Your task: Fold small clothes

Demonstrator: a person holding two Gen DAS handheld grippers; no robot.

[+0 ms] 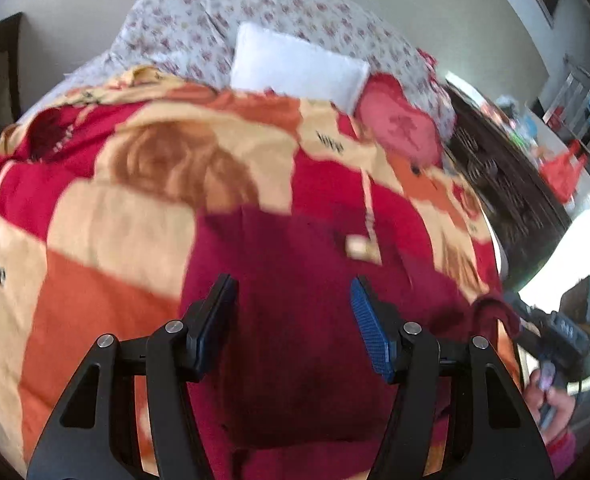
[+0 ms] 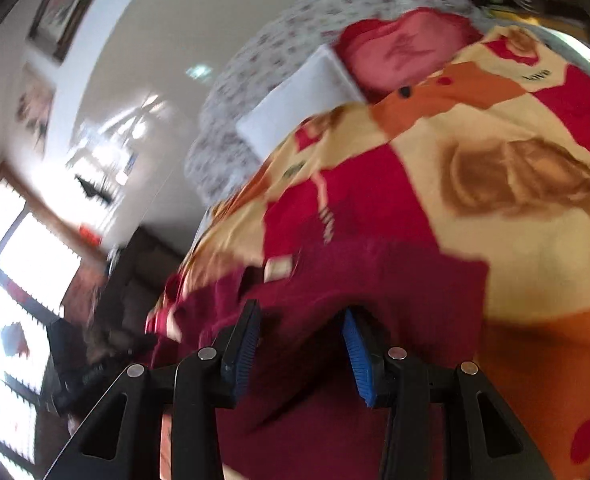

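Note:
A small dark maroon garment (image 1: 295,320) lies on a red, orange and cream patterned blanket (image 1: 107,216) on a bed. It has a pale label (image 1: 357,246) near its far edge. My left gripper (image 1: 293,292) is open and hovers over the middle of the garment, holding nothing. The other gripper (image 1: 567,332) shows at the right edge, by a raised bit of the garment. In the right wrist view the garment (image 2: 375,276) lies under my right gripper (image 2: 301,314), which is open with its fingertips at the cloth. Both views are blurred.
A white pillow (image 1: 299,64), a pink cushion (image 1: 399,124) and floral bedding (image 1: 175,36) lie at the head of the bed. Dark furniture (image 1: 507,184) stands beside the bed on the right. A bright window (image 2: 11,280) is at the left.

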